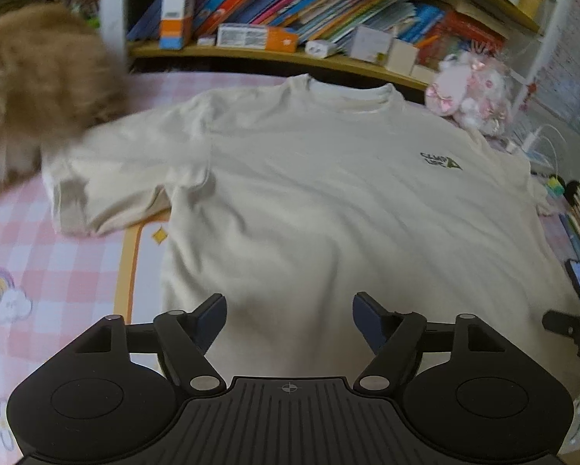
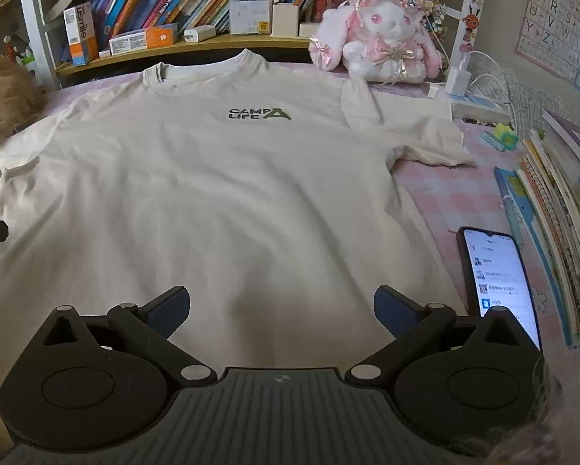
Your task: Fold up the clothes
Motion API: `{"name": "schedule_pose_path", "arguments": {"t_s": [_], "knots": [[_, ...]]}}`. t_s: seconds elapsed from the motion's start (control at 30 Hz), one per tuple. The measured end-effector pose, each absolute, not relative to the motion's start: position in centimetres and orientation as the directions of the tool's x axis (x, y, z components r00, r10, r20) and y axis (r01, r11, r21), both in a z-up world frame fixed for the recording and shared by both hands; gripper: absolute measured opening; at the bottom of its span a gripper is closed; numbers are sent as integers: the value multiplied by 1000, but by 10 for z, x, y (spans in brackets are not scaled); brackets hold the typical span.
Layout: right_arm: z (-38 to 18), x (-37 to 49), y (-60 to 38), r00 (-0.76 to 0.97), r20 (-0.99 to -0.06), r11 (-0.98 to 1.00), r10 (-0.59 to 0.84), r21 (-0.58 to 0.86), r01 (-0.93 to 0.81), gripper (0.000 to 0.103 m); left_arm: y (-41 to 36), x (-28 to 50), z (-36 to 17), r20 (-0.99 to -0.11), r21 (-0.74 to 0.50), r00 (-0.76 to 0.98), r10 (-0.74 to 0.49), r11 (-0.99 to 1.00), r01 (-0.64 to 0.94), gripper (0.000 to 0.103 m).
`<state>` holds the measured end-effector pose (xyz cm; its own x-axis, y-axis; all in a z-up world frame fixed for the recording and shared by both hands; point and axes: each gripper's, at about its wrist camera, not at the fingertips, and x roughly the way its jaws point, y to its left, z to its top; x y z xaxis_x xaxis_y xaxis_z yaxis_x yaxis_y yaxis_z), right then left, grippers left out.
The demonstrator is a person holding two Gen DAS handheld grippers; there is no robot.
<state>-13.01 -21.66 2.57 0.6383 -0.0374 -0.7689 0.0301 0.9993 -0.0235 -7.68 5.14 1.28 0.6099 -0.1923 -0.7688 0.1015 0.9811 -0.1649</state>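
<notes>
Both grippers hang over the lower part of the T-shirt (image 1: 328,201), which lies face up and spread flat on the pink checked bed (image 1: 38,252), collar toward the bookshelf (image 1: 251,54). Our left gripper (image 1: 290,321) has its fingers well apart with nothing between them; our right gripper (image 2: 282,310) is spread wide, also empty. We judge the fold not yet begun. We should pinch the hem at matching points, lift evenly, and keep clear of the phone (image 2: 495,271) and the plush rabbit (image 2: 379,42).
</notes>
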Motion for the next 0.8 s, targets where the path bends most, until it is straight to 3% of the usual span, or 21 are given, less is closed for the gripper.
{"name": "schedule_pose_path", "arguments": {"t_s": [0.37, 0.8], "knots": [[24, -114, -195, 633, -773, 999, -43, -41, 17, 103, 65, -71, 8, -773, -162, 602, -199, 980, 116, 75], [31, -99, -161, 666, -745, 998, -34, -62, -18, 103, 126, -63, 7, -749, -244, 642, -165, 969, -36, 75]]}}
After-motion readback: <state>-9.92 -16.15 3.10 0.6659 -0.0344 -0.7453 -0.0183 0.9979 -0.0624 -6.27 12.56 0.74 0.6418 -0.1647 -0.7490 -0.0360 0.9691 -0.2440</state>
